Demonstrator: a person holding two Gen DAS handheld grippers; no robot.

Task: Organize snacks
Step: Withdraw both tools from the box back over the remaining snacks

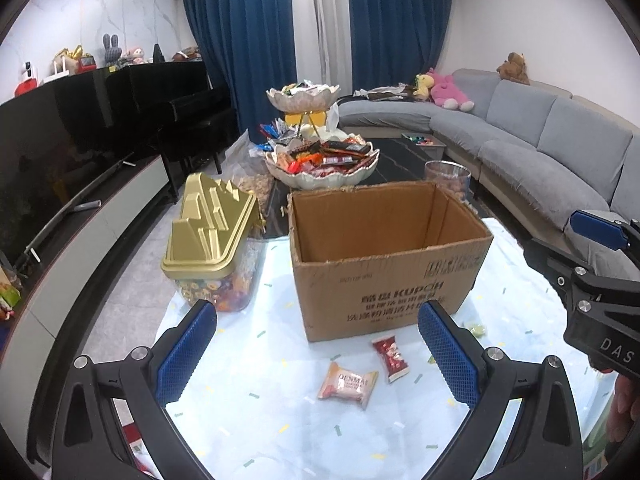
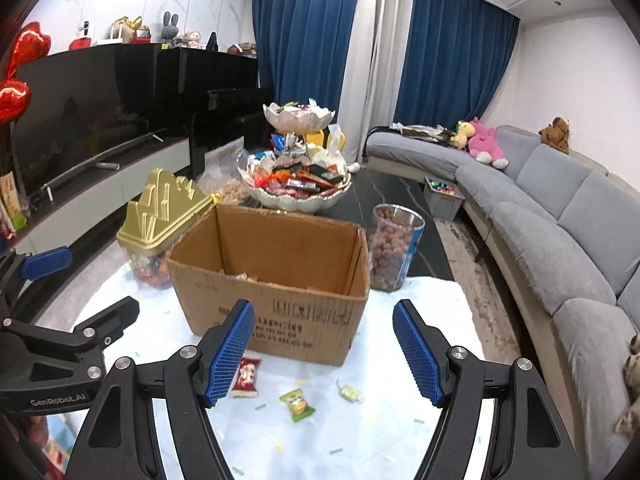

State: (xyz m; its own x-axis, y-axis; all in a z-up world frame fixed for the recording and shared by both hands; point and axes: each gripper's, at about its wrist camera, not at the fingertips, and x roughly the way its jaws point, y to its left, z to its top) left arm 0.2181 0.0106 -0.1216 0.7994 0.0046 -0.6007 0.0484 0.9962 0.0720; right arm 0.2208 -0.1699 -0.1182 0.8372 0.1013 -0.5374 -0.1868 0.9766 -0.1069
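Left gripper (image 1: 318, 354) and right gripper (image 2: 323, 354) both gape, empty; loose packets lie before the cardboard box (image 1: 384, 256). Centre one packet (the red packet (image 1: 391, 354) is nearest) between the pads before closing.

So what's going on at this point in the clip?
A person holds two grippers over a covered table, sorting snacks. Both the left gripper and the right gripper are open and hold nothing. Wrapped snacks lie loose in front of an open cardboard box: a pink packet, a red packet and a green packet. None is picked up yet.
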